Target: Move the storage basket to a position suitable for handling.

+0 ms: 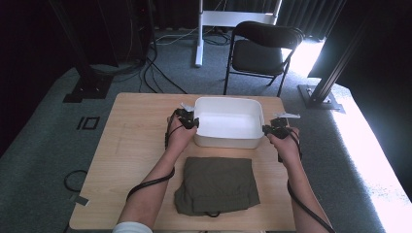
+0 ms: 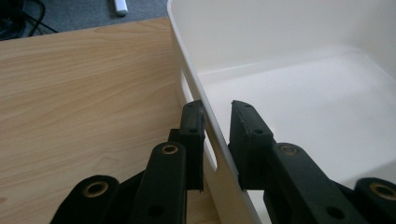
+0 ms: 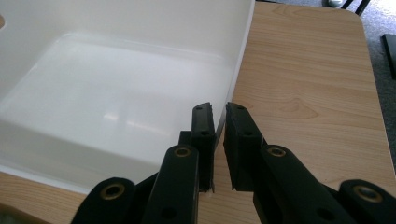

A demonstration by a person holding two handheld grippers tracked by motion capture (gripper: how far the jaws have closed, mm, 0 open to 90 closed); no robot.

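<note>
On a wooden table (image 1: 131, 145), nearest the camera in the high view, a folded olive-green garment (image 1: 216, 184) lies flat between a person's two forearms, its near edge close to the table's front edge. Black cables trail back along both arms.

Just beyond the garment sits a white plastic tub (image 1: 228, 141), empty, with the two hands at its short sides. The left gripper (image 1: 190, 122) is clamped on the tub's left wall: in the left gripper view one black jaw stands outside the wall, by a handle slot, and the other inside the tub (image 2: 289, 93), both pressed against the thin rim with the jaws drawn tight. The right gripper (image 1: 268, 129) grips the opposite wall the same way; in the right gripper view its jaws are nearly together, pinching the edge of the tub (image 3: 116, 102) between them, one jaw inside and one on the table side.

Whether the tub's base rests on the table or is raised off it cannot be told.

Beyond the table, on grey carpet, a black folding chair (image 1: 260, 53) stands facing the table, with the white leg of a stand (image 1: 199, 34) to its left and loose cables on the floor.
</note>
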